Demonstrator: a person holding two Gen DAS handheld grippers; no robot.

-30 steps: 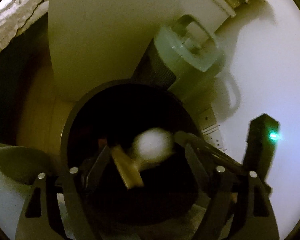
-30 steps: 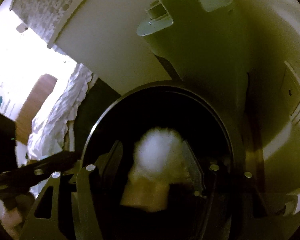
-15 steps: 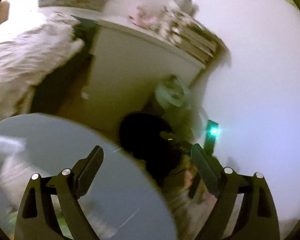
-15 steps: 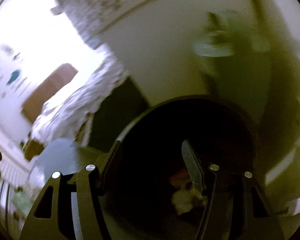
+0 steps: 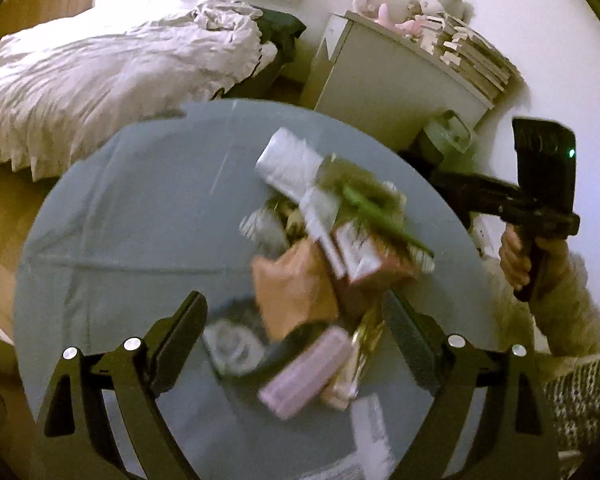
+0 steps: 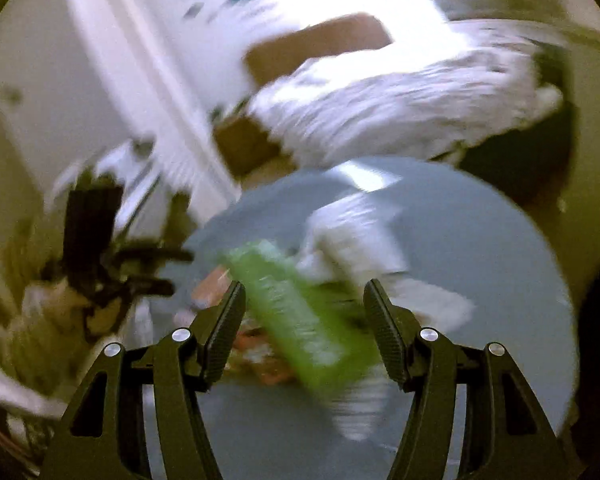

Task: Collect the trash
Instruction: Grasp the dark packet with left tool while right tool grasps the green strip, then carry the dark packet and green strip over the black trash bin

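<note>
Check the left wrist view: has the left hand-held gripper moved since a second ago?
Yes. The left hand-held gripper has swung away from the black bin beside the white cabinet to the round table, empty.

Left gripper [image 5: 294,316]: matte black frame, two angled fingers with ribbed black pads, triangular cut-outs in the side arms
Left gripper fasteners: four round silver screw heads, two per side
Right gripper [image 6: 304,308]: same black build, ribbed pads, four silver screws
Right gripper housing [image 5: 544,168]: black block on a pistol-style handle, one small green light
Right hand [image 5: 514,258]: bare
Sleeve [image 5: 572,312]: pale beige, fuzzy knit
Lower garment edge [image 5: 580,396]: dark and light speckled fabric
</note>
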